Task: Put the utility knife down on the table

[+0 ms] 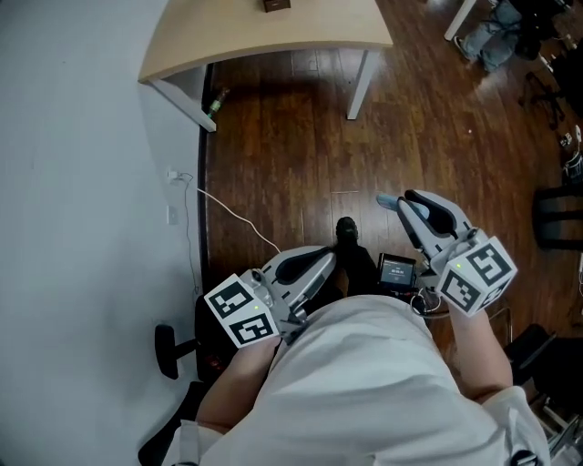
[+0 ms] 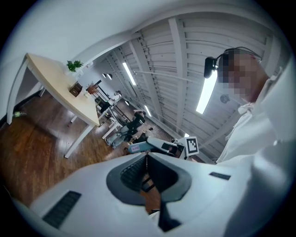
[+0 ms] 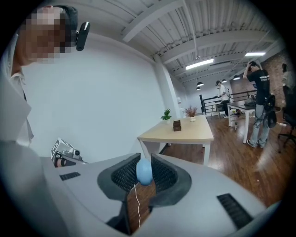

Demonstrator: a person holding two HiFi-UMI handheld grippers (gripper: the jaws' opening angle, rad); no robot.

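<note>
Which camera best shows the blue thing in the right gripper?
The right gripper view: the utility knife is close up, clamped between the jaws, though end-on. The head view shows only its blue tip; the left gripper view, a small side glimpse.

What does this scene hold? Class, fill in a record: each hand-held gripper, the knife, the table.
left hand-held gripper: shut, empty
right hand-held gripper: shut on utility knife
knife colour: light blue end visible
table: pale wood, ahead, not yet reached
on table: small brown box
</note>
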